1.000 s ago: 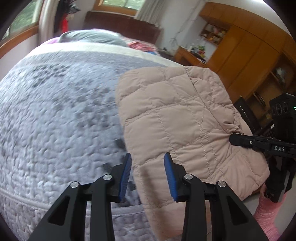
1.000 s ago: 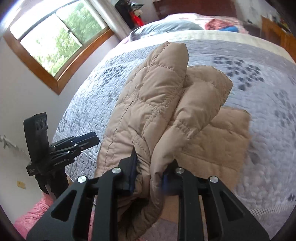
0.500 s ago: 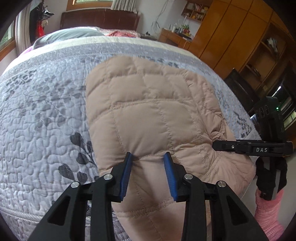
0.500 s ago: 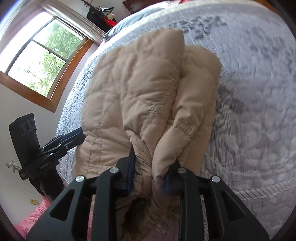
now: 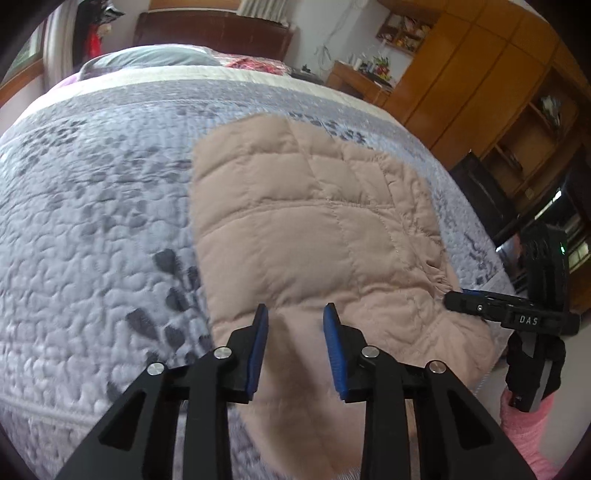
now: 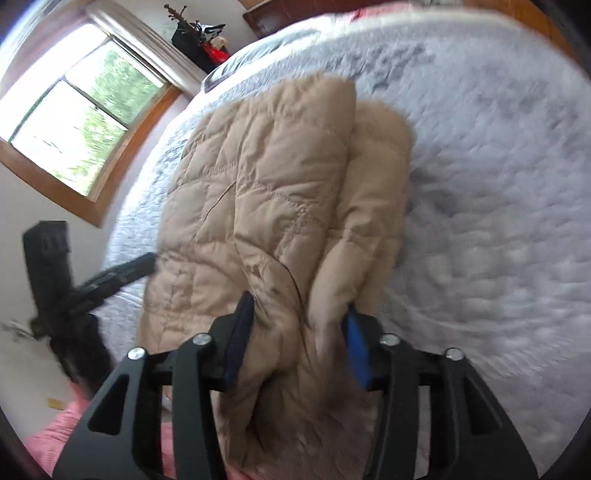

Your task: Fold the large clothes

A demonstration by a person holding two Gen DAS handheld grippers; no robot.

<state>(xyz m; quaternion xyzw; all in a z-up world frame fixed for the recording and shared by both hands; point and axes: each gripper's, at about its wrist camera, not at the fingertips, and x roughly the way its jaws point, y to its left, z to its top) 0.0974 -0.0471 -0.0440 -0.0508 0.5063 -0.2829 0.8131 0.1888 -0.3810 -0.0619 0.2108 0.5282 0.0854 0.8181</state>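
Note:
A beige quilted puffer jacket (image 5: 314, 229) lies folded on the grey patterned bedspread (image 5: 92, 221). My left gripper (image 5: 295, 308) hovers over the jacket's near edge. Its blue pads stand apart and are closing, with fabric in the gap but not pinched. In the right wrist view the jacket (image 6: 266, 206) shows a sleeve folded along its right side. My right gripper (image 6: 299, 304) straddles a thick fold at the near edge, and its jaws are opening around it. The right gripper (image 5: 452, 295) shows at the jacket's right edge, the left gripper (image 6: 147, 258) at its left edge.
The bedspread (image 6: 498, 184) spreads wide on both sides of the jacket. Pillows (image 5: 147, 59) and a dark headboard (image 5: 210, 29) are at the far end. A wooden wardrobe (image 5: 480, 74) stands to the right, a window (image 6: 74, 122) to the left. A pink sleeve (image 5: 524, 424) shows below.
The jacket has come down from hanging to lying flat on the bed. My right jaws have widened around the fold. My left gripper has shifted from the jacket's side edge onto it.

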